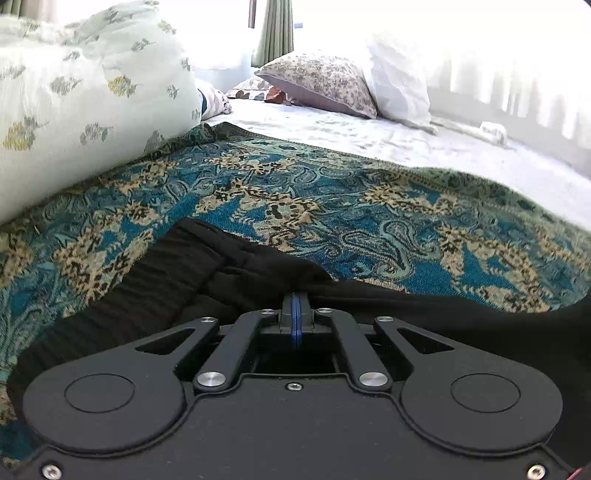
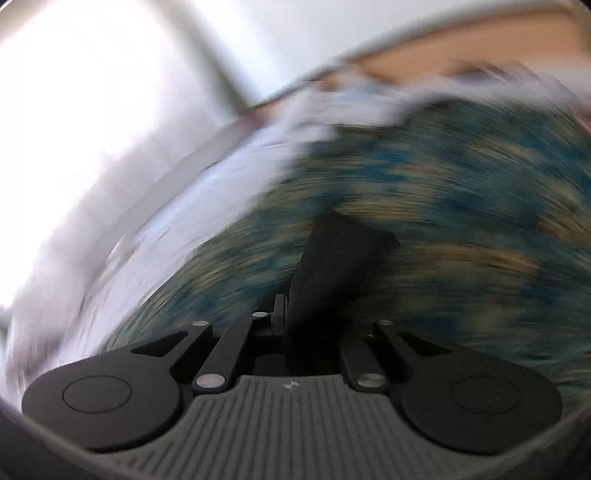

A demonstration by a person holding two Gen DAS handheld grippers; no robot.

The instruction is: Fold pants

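Black pants (image 1: 155, 284) lie bunched on a teal and gold patterned blanket (image 1: 369, 206) on a bed. In the left wrist view my left gripper (image 1: 296, 295) is shut, its blue-edged pads pinching a fold of the black fabric, which spreads to the left and right of the fingers. In the right wrist view, which is heavily blurred, my right gripper (image 2: 291, 306) is shut on a flap of the black pants (image 2: 340, 258) that stands up ahead of the fingers above the blanket (image 2: 461, 221).
A large pale floral duvet or pillow (image 1: 85, 96) is piled at the left. Patterned and white pillows (image 1: 325, 81) lie at the far end of the white sheet (image 1: 388, 133). A green curtain (image 1: 277, 33) hangs behind. Pale bedding (image 2: 229, 173) lies at the blanket's left.
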